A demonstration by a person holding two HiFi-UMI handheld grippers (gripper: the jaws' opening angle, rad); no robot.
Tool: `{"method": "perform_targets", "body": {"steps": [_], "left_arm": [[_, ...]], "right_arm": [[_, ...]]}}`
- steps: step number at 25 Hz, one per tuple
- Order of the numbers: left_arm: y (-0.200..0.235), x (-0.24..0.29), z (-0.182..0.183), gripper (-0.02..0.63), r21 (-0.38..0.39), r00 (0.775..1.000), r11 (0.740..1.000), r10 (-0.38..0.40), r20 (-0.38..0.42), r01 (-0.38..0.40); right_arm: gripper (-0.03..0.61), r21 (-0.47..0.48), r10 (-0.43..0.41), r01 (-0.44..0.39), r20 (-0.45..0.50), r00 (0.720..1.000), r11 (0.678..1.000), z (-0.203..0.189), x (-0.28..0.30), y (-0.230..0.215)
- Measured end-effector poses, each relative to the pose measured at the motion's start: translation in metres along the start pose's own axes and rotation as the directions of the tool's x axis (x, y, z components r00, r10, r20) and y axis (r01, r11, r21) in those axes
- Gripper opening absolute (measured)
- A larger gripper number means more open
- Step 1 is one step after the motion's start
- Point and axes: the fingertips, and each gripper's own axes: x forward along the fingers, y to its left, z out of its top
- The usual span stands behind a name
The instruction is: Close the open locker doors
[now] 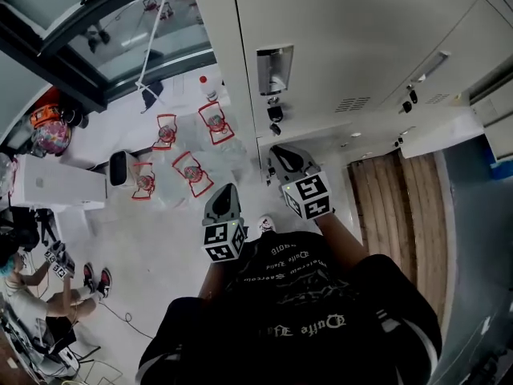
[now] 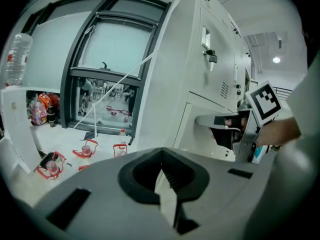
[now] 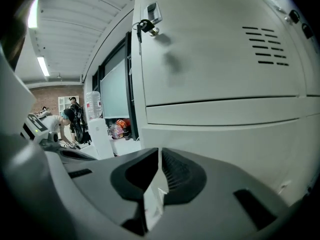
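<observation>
Locker doors: the pale locker doors [image 1: 345, 30] fill the far right of the scene. The upper one before us looks flush and carries slotted vents [image 3: 262, 44].
Padlock: a padlock [image 1: 274, 112] hangs under the handle recess [image 1: 275, 69] at that door's left edge.
Lower door: the lower door [image 3: 225, 144] sits just beyond our right claw. We cannot tell whether it is fully shut or touched.
Right gripper: our right gripper [image 3: 159, 156] points at the lower door, its claw pressed together and empty.
Left gripper: our left gripper [image 2: 161, 156] hangs nearer and further left, by the bank's left corner, its claw likewise pressed together and empty.
Floor: red-framed bottles [image 1: 192, 173] stand on the pale floor [image 1: 160, 239] to the left, near a window [image 1: 120, 30].
Far left: a person [image 1: 32, 287] is down on the floor beside a white box [image 1: 60, 184].
</observation>
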Motion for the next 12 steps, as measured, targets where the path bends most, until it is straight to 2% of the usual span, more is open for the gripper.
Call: {"method": "perform_targets", "body": {"steps": [12], "left_arm": [[-0.004,0.016,0.007,0.008,0.065,0.995,0.993,-0.097,-0.009,0.097]], "right_arm": [[0.025,0.045,-0.12,0.119,0.011,0.993,0.992,0.005,0.013,-0.013]]}}
